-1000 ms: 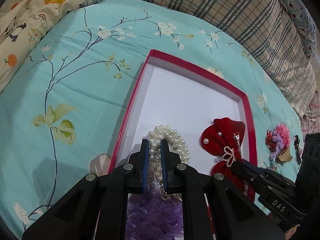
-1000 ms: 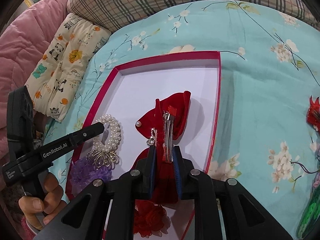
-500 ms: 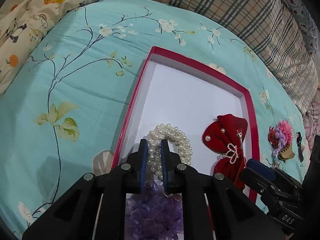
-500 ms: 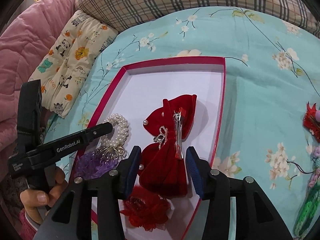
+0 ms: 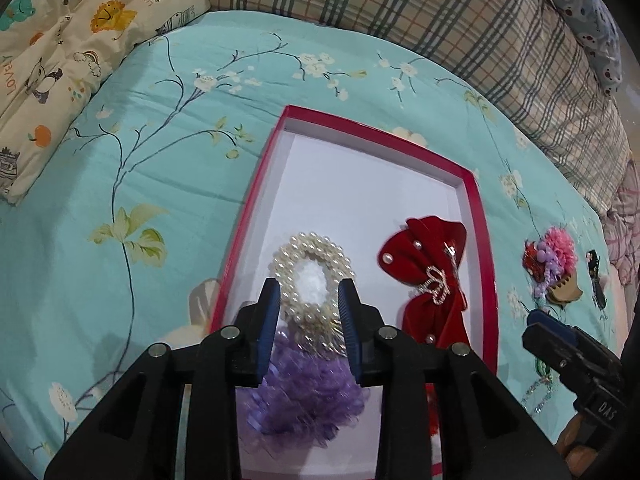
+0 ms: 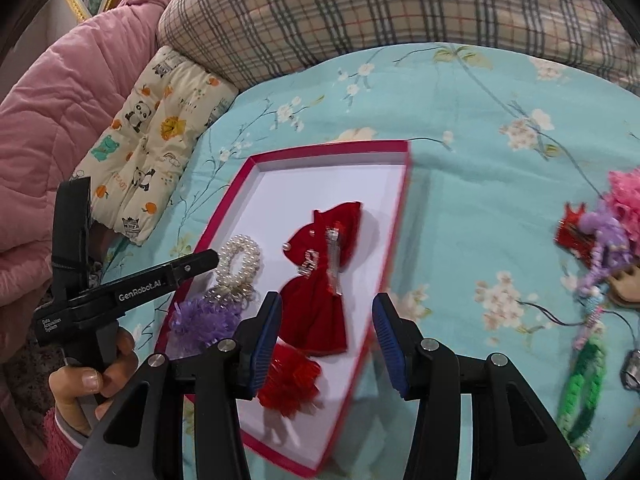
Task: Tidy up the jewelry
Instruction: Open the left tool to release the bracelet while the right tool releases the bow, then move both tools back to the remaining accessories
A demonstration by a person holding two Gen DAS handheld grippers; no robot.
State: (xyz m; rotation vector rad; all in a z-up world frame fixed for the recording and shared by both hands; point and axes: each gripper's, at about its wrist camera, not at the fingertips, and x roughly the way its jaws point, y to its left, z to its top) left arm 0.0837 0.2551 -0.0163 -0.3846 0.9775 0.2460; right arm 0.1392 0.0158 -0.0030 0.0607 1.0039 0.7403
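The pearl bracelet (image 5: 308, 276) lay in the red box (image 5: 478, 216), between the left gripper (image 5: 308, 320)'s opening fingers, untouched. The red bow (image 6: 324, 276) lay just ahead of the right gripper (image 6: 326, 344), fingers apart, angled downward over the bed (image 6: 472, 184).

A shallow box (image 5: 480, 216) is lying on the bedspread (image 5: 160, 184), before a row of pillows (image 5: 460, 16). Inside it, a pearl bracelet (image 5: 310, 270) is sitting left of a bow clip (image 5: 430, 276), with a ruffled scrunchie (image 5: 304, 396) nearer the camera, touching the bracelet. Right of the box, outside it, more hair ornaments (image 5: 554, 264) are lying on the bedspread.
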